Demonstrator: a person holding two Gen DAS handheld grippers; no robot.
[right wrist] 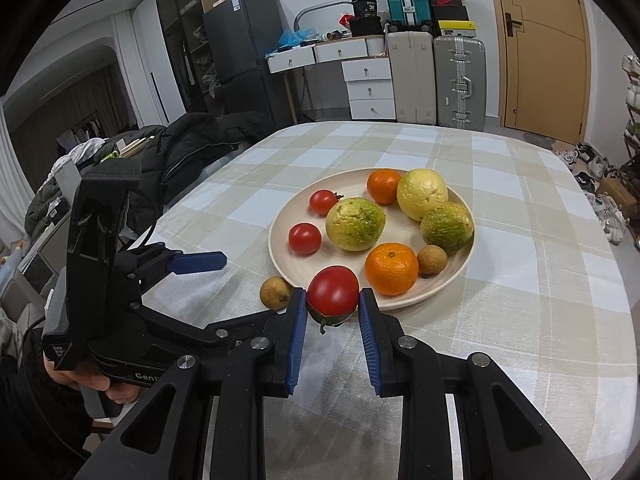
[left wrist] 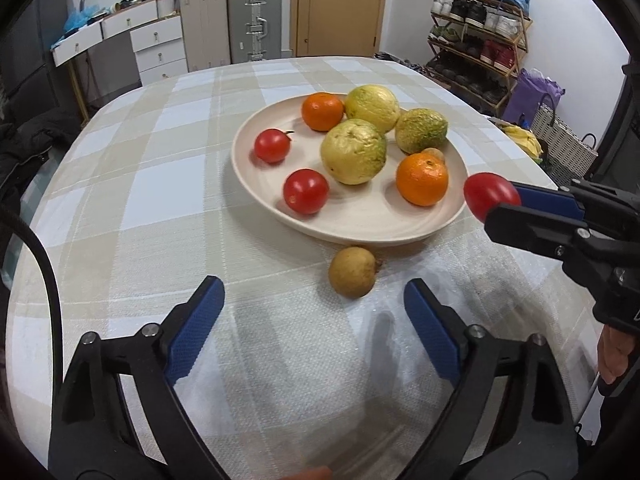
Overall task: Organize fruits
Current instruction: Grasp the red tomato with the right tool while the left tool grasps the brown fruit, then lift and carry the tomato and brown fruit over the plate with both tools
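Blue-padded left gripper (left wrist: pixel 314 334) hangs with jaws wide and nothing between them over the checked tablecloth (left wrist: pixel 160 208), aimed at a brown longan (left wrist: pixel 353 272) at twelve o'clock, just outside the cream plate (left wrist: pixel 360 228). At three o'clock, beside the plate's rim, the right gripper (right wrist: pixel 333 307) clamps a red tomato (right wrist: pixel 333 291). Two tomatoes, two oranges and three guavas sit on the plate.

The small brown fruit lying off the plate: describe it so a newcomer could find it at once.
Start at the cream plate on the checked tablecloth. Just outside its near rim lies the small brown fruit, ahead of the open left gripper. It is the only fruit resting on the cloth; its twin sits on the plate.
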